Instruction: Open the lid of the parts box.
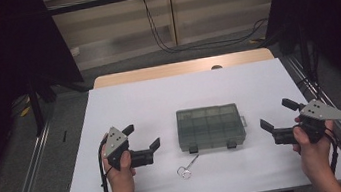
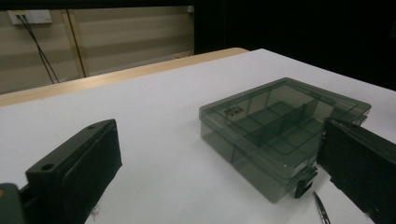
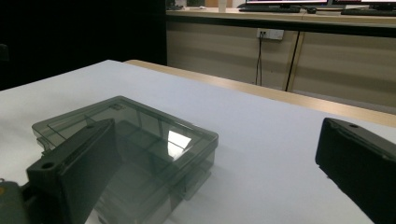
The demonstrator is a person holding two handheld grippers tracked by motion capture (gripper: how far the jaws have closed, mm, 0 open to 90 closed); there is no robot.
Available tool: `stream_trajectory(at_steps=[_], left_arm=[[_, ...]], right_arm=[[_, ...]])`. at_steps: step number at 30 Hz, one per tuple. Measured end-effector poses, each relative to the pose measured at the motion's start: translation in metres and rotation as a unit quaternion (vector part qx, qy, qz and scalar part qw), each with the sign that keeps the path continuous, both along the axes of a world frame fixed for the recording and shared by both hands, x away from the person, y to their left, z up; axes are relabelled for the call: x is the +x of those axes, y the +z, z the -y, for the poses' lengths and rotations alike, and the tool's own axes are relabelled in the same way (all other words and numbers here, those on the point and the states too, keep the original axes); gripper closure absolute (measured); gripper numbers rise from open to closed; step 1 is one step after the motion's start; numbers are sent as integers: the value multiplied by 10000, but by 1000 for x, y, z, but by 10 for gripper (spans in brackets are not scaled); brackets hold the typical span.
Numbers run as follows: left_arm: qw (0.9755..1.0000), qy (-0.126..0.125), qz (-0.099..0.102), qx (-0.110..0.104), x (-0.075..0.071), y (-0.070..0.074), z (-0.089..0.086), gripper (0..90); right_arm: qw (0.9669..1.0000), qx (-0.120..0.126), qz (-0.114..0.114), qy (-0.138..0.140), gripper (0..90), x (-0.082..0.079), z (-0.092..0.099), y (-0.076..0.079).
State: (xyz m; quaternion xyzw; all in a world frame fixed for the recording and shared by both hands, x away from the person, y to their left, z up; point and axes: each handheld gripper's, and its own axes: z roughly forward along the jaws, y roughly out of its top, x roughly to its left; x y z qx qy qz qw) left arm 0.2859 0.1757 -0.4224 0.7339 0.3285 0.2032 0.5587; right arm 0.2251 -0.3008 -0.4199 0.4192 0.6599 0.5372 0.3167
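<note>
Two grippers wait on either side of a grey see-through box [image 1: 209,127] that lies flat in the middle of the white table [image 1: 124,102], and nothing is held yet. The left gripper [image 1: 142,136] is to the left of the box, well apart from it, with its jaws spread wide and empty; in the left gripper view the box [image 2: 285,126] shows between these jaws but farther off. The right gripper [image 1: 277,114] is to the right of the box, a little nearer, also with jaws wide apart and holding nothing; in the right gripper view the box [image 3: 140,140] lies ahead, partly behind one jaw. The lid of the box is down, and its two dark latches [image 1: 212,147] on the near side look closed. Inside I can see dividers, but I cannot tell whether the compartments hold anything. A small metal ring with a thin pin [image 1: 187,168], maybe a key ring, lies on the table just in front of the box, near its left latch, touching nothing. My judgement is that the work on the box is at the very beginning: both hands are only in position, the lid is not opened, the ring is not picked up. Everything is left to do, starting with bringing one gripper to the box or to the ring.
</note>
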Motion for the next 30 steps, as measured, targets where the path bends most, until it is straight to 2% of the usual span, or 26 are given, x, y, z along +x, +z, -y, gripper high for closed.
stream_trajectory(at_steps=[2,11,15,16,20,22,24,25,26,27,28,29,30], left_arm=[[10000,-32,-3,23,2,1,3,0],[9999,-121,-25,-110,9,5,17,0],[9997,-193,-40,-159,10,3,23,0],[9997,-222,-78,-114,11,2,24,0],[9992,-317,-203,-91,10,-5,34,16],[9983,-516,-266,-47,9,-9,38,26],[9971,-669,-358,12,8,-11,43,38],[9971,-632,-425,75,7,-12,45,63],[9971,-616,-436,107,6,-13,46,110],[9972,-587,-451,138,5,-14,46,230],[9972,-546,-466,199,4,-16,46,230],[9972,-535,-505,160,4,-18,47,366],[9970,-485,-560,225,4,-19,47,366]], right_arm=[[10000,59,-3,-24,0,3,-3,2],[9997,226,-33,-130,0,17,-14,11],[9988,490,40,-21,0,19,-18,13],[9986,516,71,3,0,19,-19,12],[9981,578,-48,199,11,20,-21,7],[9978,609,-135,222,64,21,-22,4],[9982,467,-277,258,144,22,-25,-1],[9983,316,-426,241,209,22,-26,-3],[9981,177,-562,189,274,23,-26,-5],[9967,9,-802,112,409,24,-26,-8],[9967,9,-802,112,409,24,-26,-8],[9953,-36,-954,144,544,25,-25,-14],[9953,-36,-954,144,544,25,-25,-14]])
